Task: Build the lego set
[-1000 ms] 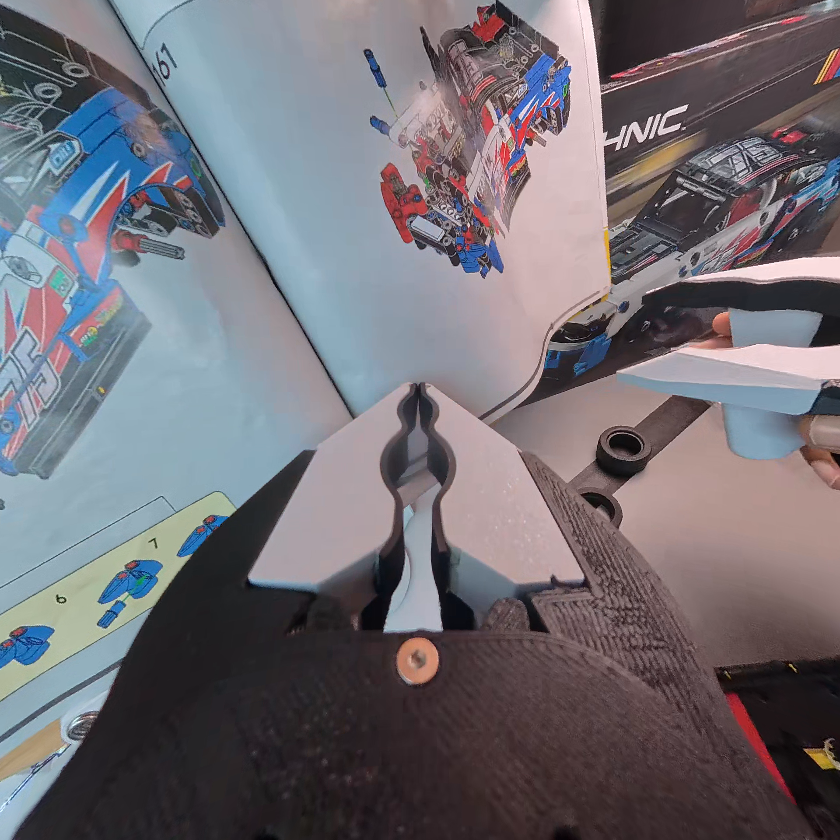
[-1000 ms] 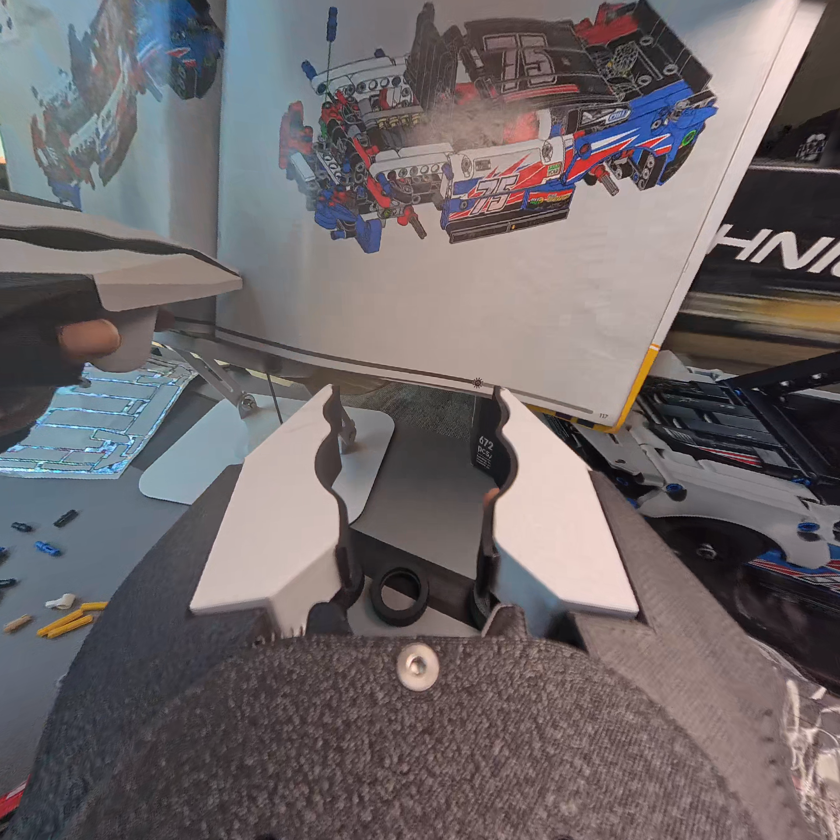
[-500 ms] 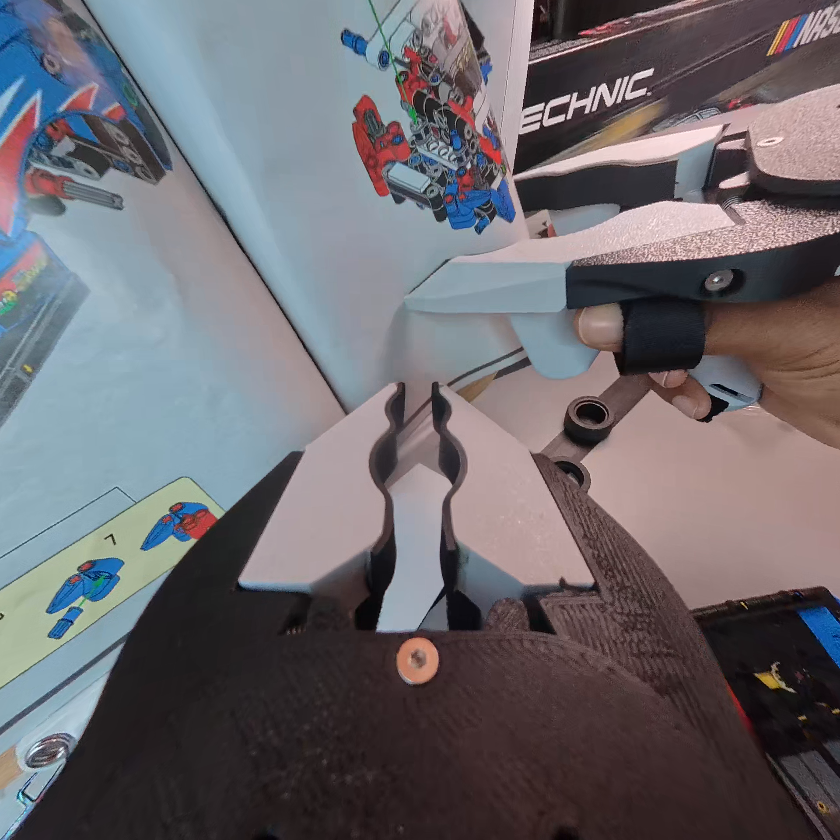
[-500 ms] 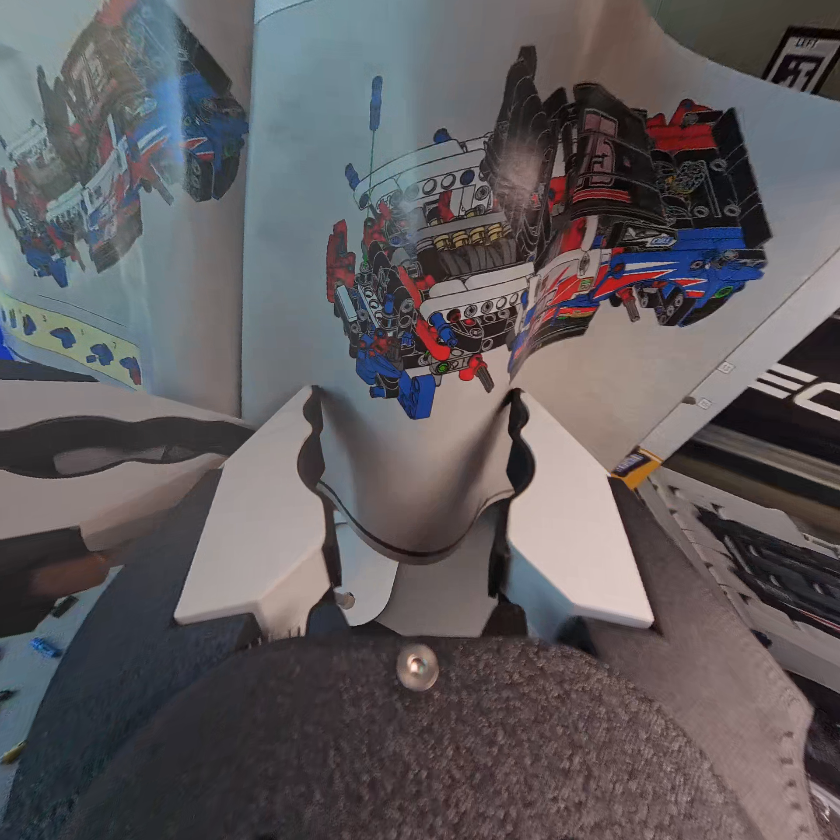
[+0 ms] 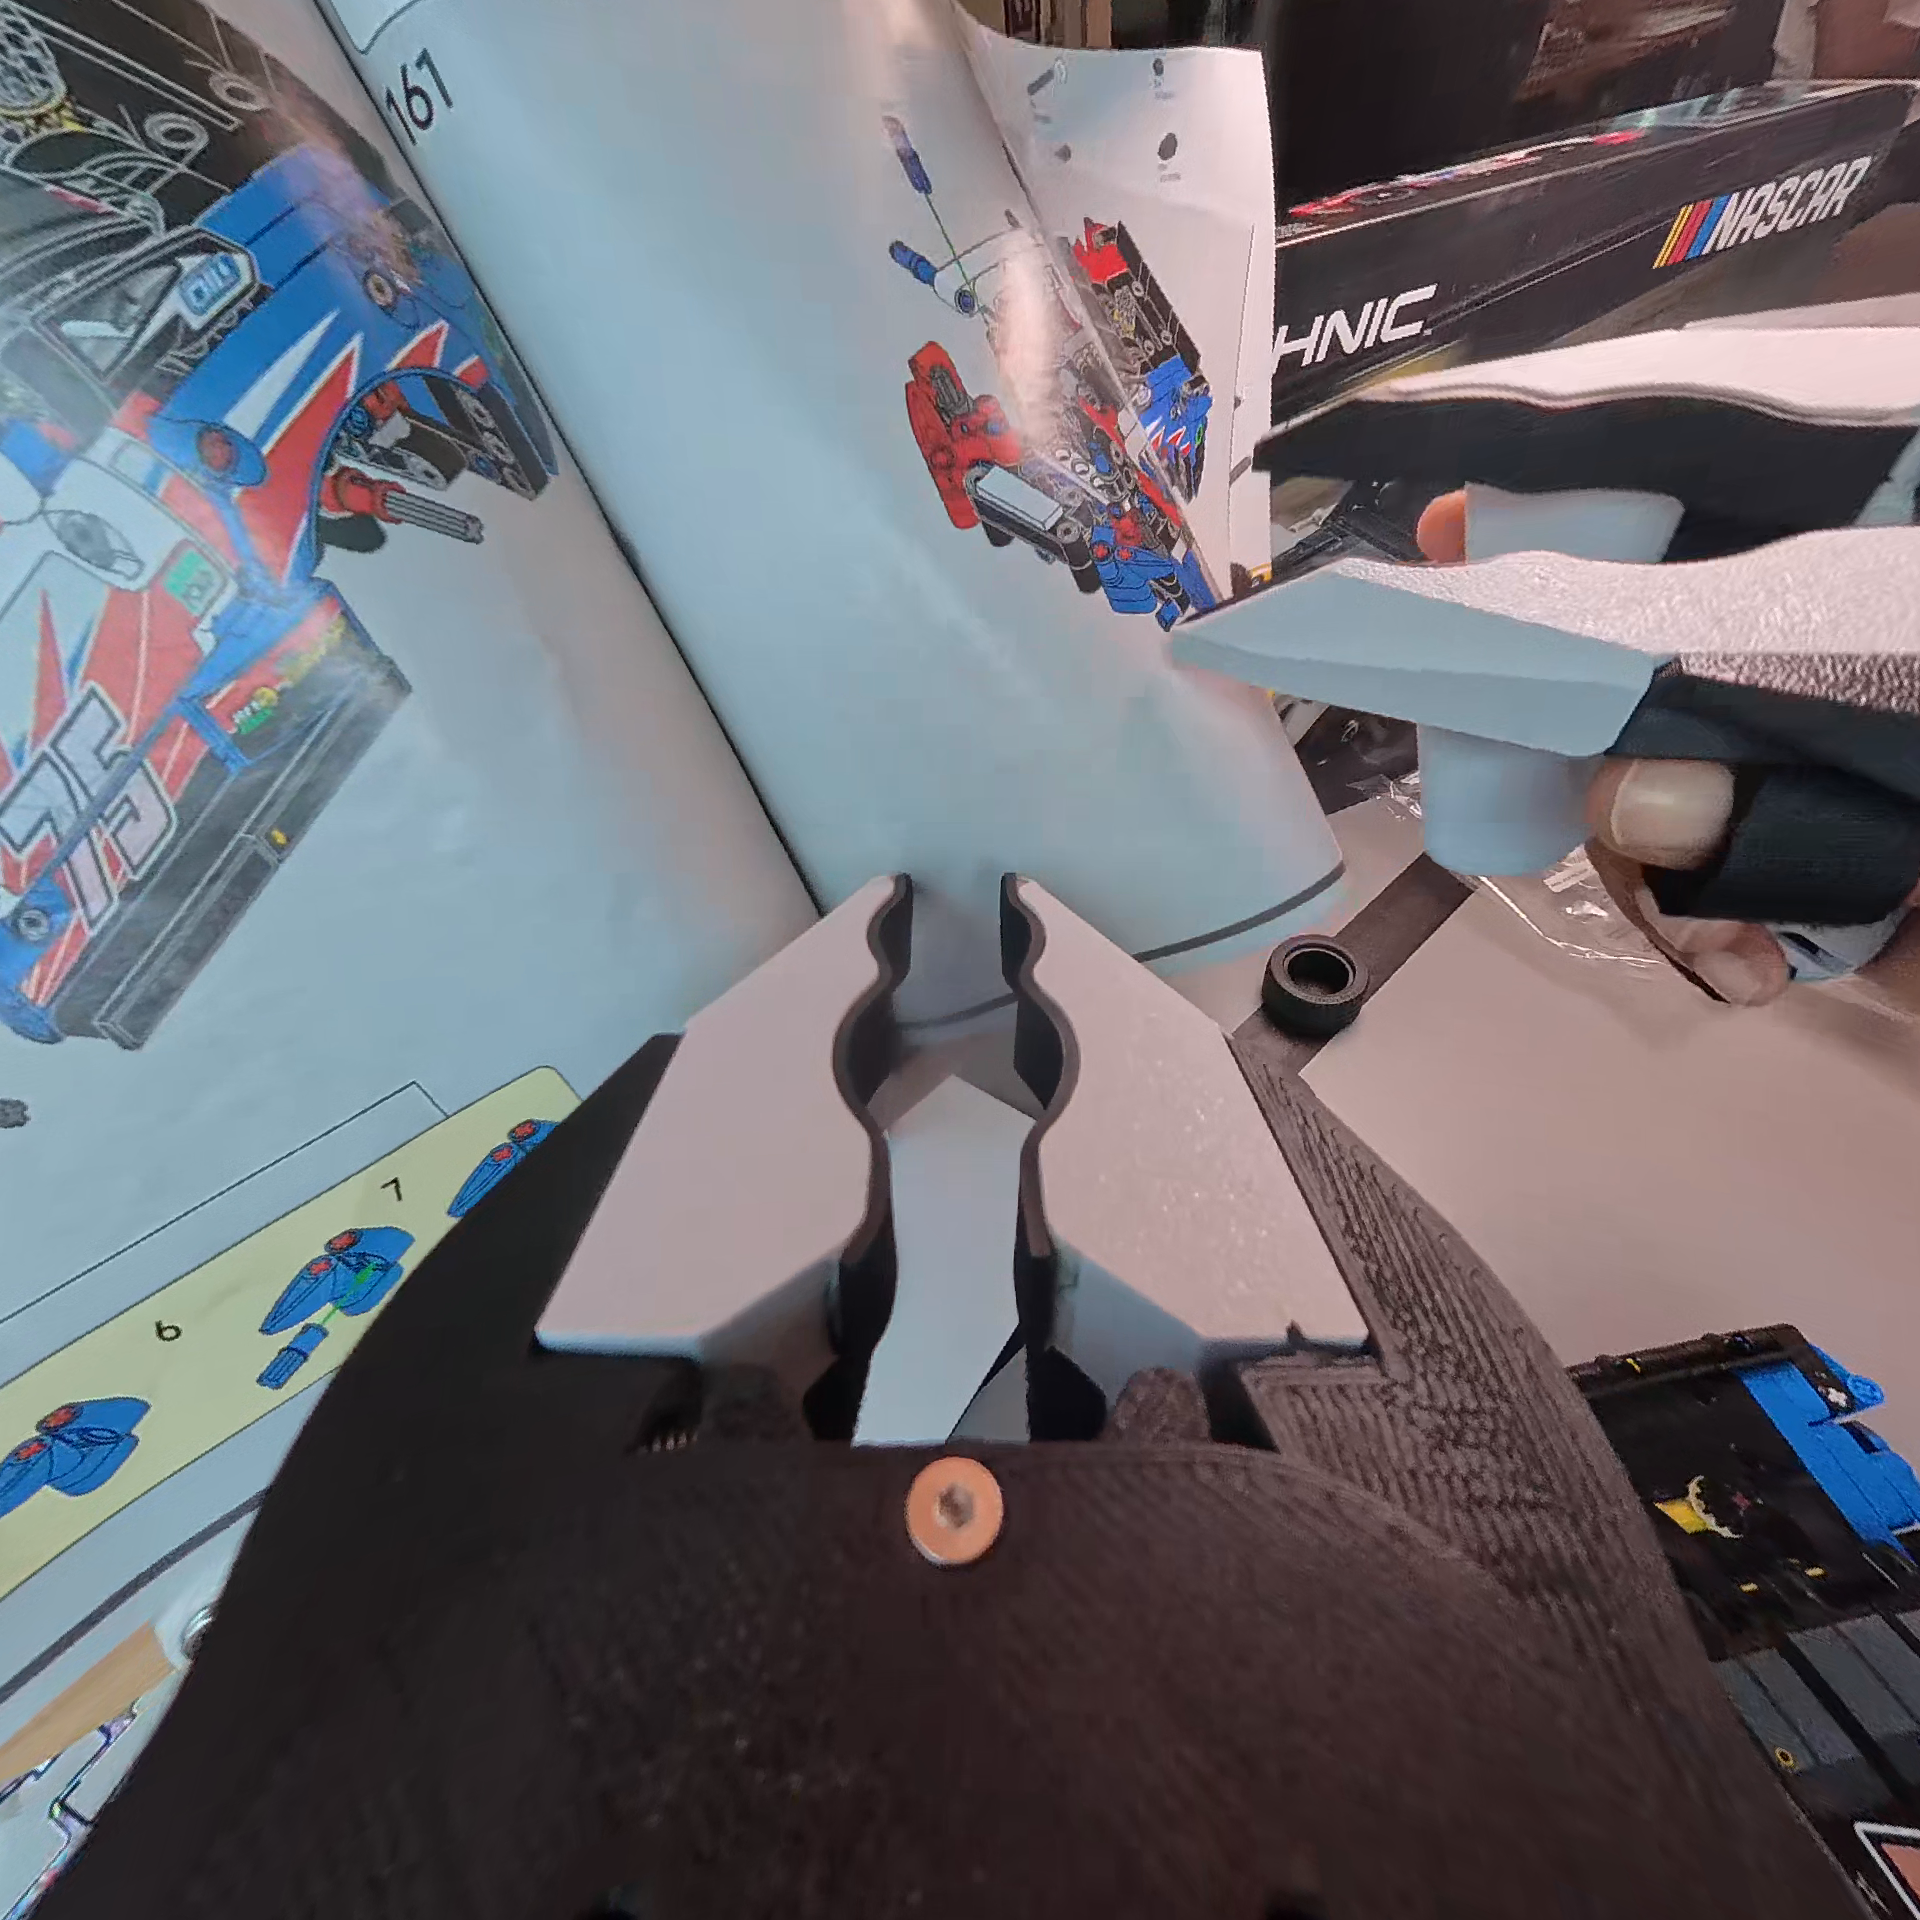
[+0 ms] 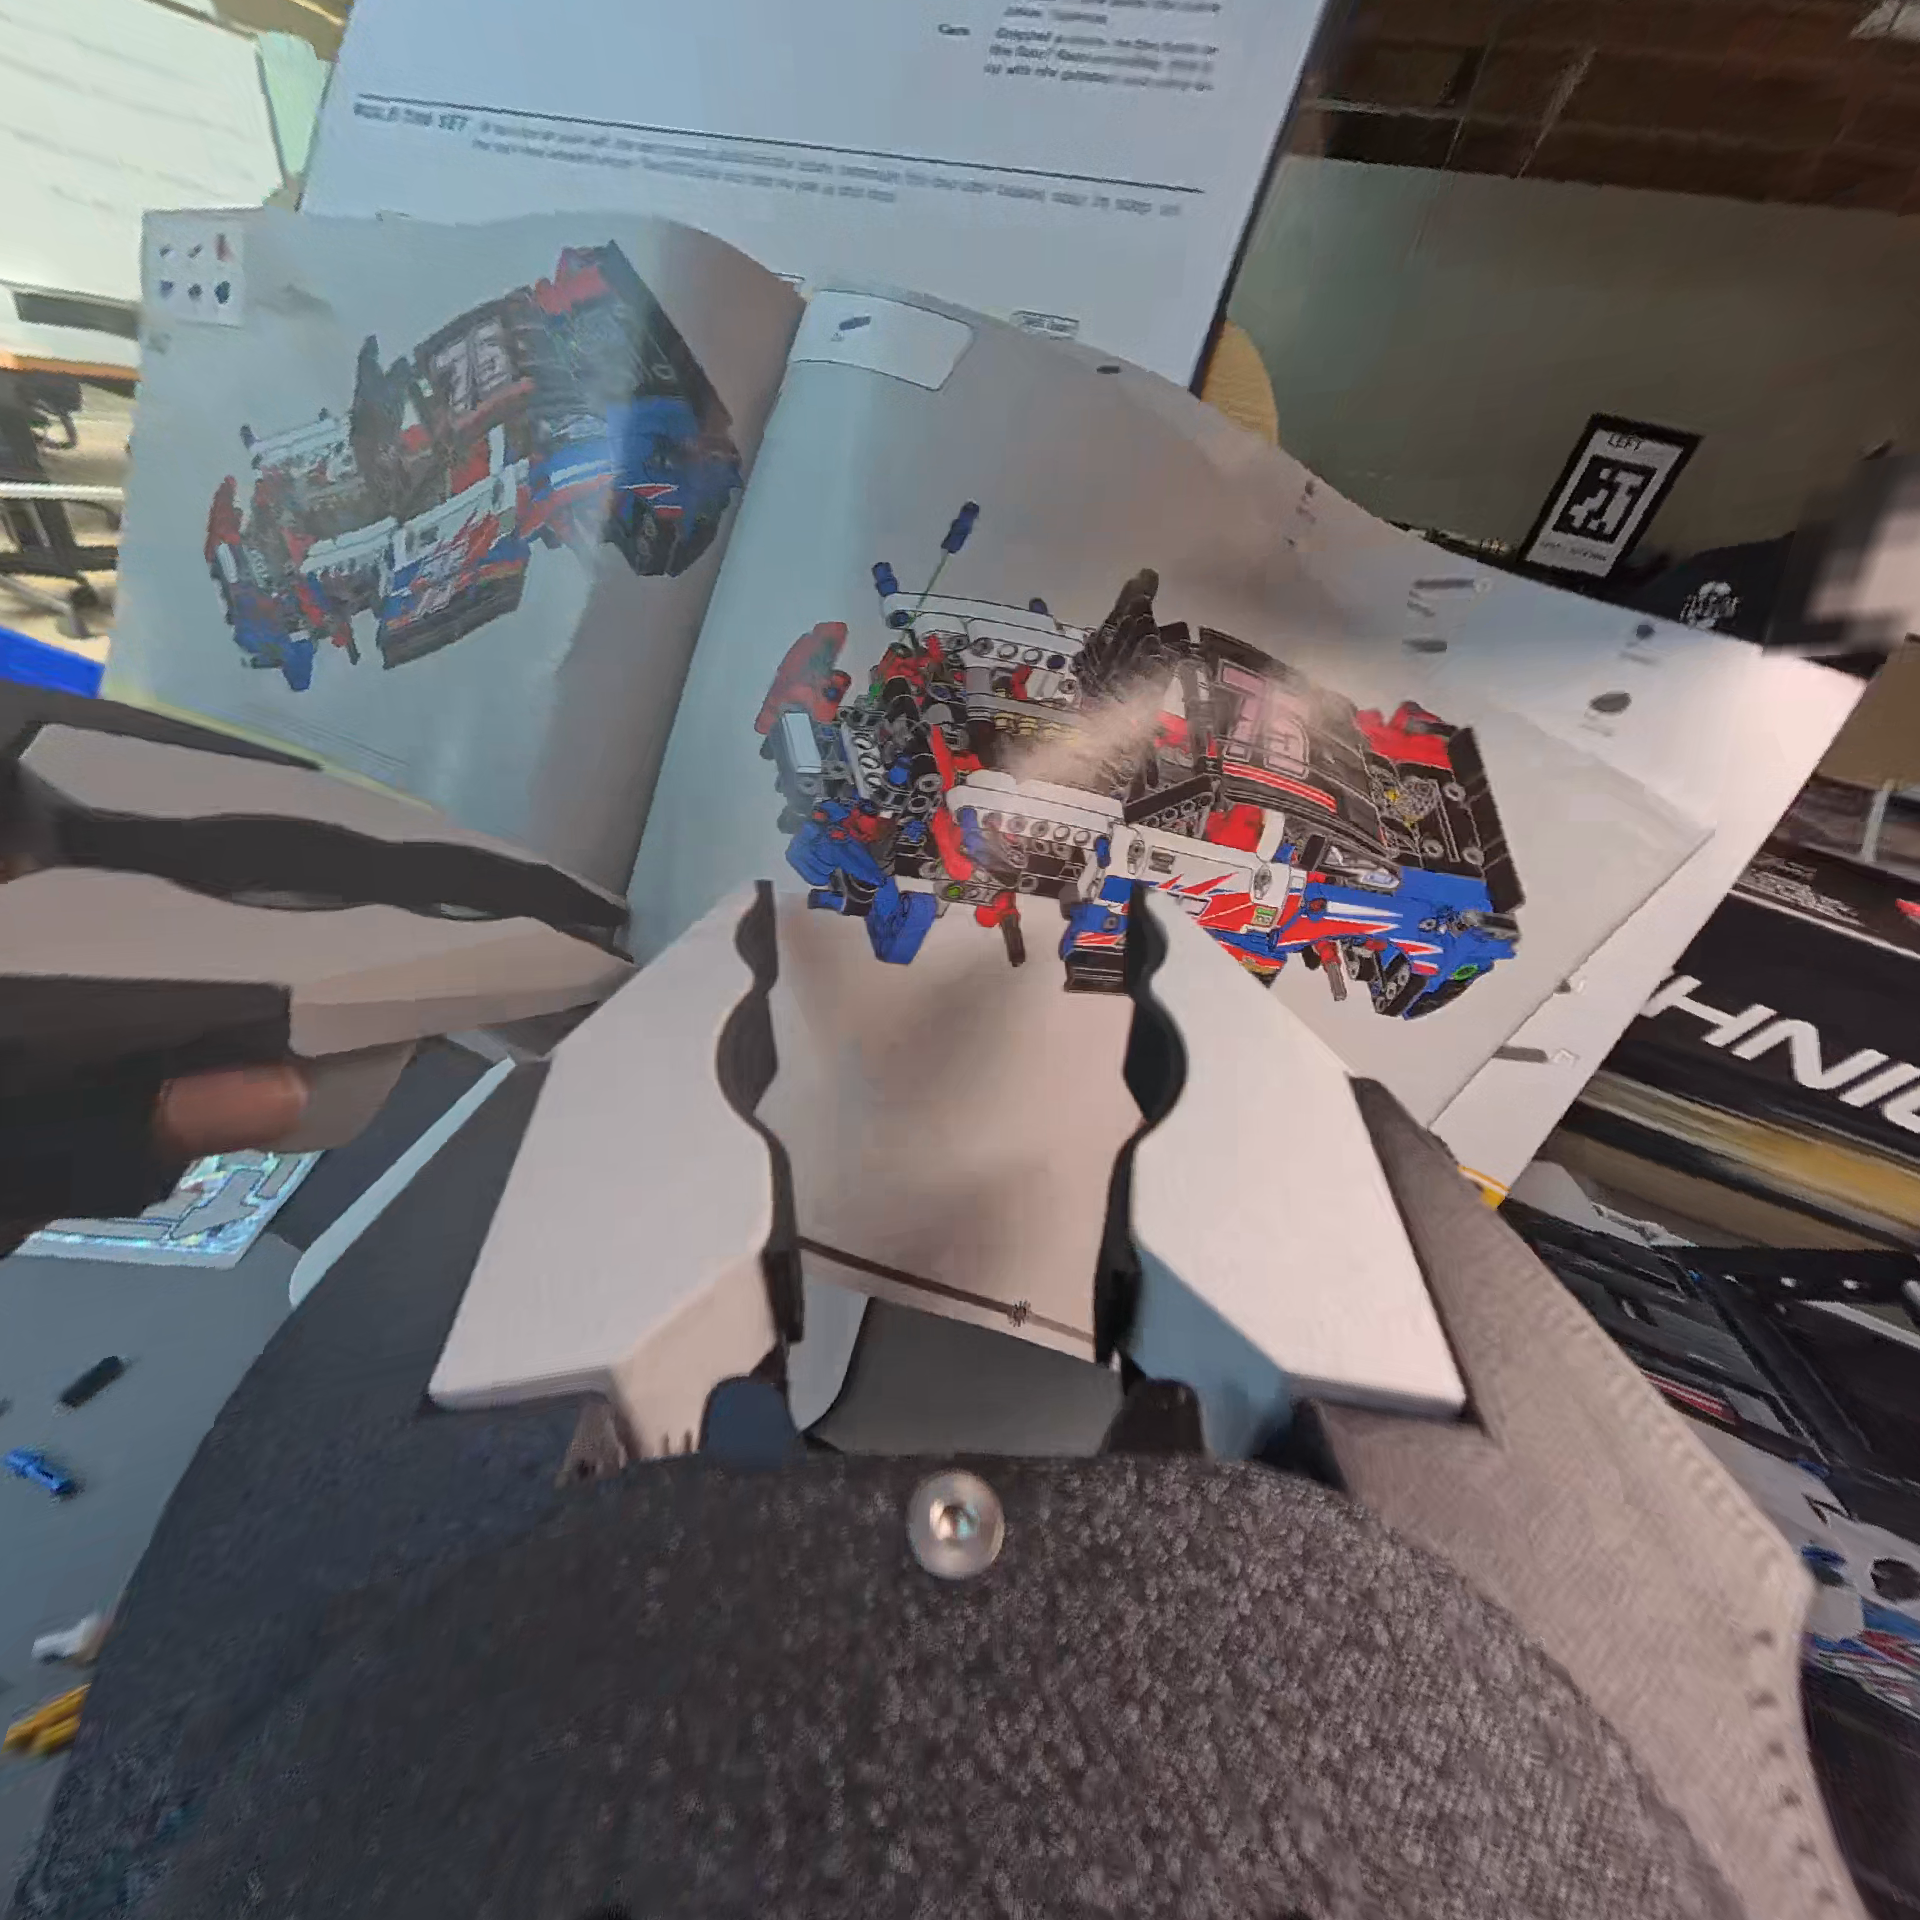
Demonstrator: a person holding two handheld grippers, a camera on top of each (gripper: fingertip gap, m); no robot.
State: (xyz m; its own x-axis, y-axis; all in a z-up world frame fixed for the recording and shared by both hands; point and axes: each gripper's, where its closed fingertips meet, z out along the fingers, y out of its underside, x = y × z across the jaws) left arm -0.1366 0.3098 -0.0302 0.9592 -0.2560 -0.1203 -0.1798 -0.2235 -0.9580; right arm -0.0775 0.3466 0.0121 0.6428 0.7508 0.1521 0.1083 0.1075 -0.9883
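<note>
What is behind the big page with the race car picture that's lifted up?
In the right wrist view, the lifted page hides most of what is behind it. Past its edges show another booklet page, a white printed sheet and the black set box.

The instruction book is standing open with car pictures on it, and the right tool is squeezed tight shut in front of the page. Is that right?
Not quite. The instruction book does stand open showing car pictures, but the right tool is wide open, not squeezed shut. In the right wrist view its two fingers stand well apart, with the curling page showing in the gap between them.
</note>
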